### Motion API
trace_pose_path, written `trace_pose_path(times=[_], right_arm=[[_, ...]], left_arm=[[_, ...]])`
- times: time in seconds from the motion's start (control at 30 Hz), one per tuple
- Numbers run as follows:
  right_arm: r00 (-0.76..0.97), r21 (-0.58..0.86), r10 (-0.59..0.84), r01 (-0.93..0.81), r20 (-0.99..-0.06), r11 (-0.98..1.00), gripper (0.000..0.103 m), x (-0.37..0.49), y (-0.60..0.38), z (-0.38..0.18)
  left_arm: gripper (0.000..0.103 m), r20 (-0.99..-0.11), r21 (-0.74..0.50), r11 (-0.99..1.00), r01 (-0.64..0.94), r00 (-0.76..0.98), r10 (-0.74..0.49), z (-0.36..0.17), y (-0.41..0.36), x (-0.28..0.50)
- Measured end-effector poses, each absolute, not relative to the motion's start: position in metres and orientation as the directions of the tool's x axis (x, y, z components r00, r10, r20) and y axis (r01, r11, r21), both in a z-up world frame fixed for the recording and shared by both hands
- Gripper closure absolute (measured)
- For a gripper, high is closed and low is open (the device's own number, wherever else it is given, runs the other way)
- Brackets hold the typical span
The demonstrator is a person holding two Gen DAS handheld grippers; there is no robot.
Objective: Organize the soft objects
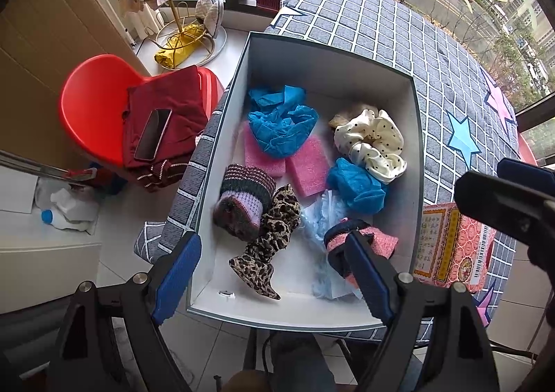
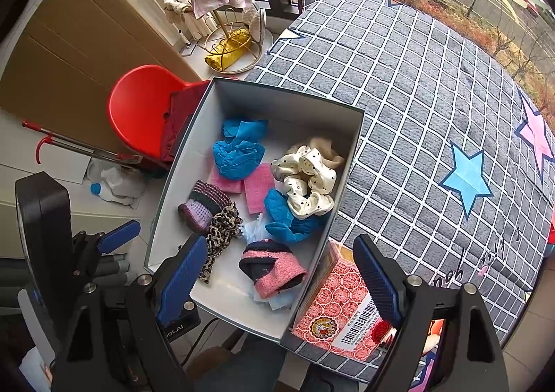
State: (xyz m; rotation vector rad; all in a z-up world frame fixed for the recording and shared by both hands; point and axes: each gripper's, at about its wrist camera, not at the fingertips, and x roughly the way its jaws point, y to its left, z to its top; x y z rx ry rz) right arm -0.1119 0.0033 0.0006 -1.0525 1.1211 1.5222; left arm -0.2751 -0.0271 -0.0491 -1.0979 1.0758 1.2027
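An open white box sits at the edge of a checked grey cloth. Inside lie blue crumpled covers, pink sponges, a polka-dot scrunchie, a purple knitted piece, a leopard scrunchie and a pink-and-black knitted piece. My left gripper hangs open above the box's near end, holding nothing. My right gripper is open too, over the near right corner, nothing between its pads.
A red-patterned carton lies right of the box. A red chair with dark red clothes and a phone stands to the left. A gold rack with towels sits on the windowsill. The cloth-covered table stretches right.
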Motion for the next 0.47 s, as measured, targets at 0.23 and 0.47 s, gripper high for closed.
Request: trace_pose_path(times=[0.23, 0.47], right_arm=[[-0.190, 0.165, 0.190, -0.976, -0.963, -0.140, 0.016, -0.1121, 0.0038, 0.0004], [-0.184, 0.160, 0.182, -0.977, -0.966, -0.139, 0.016, -0.1144, 0.0019, -0.0032]], left_arm=[[0.016, -0.988, -0.058, 0.047, -0.997, 0.064, 0.140, -0.0518, -0.0293, -0.2742], [0.016, -0.979, -0.072, 0.058, -0.996, 0.082, 0.185, -0.0438, -0.0313, -0.2743]])
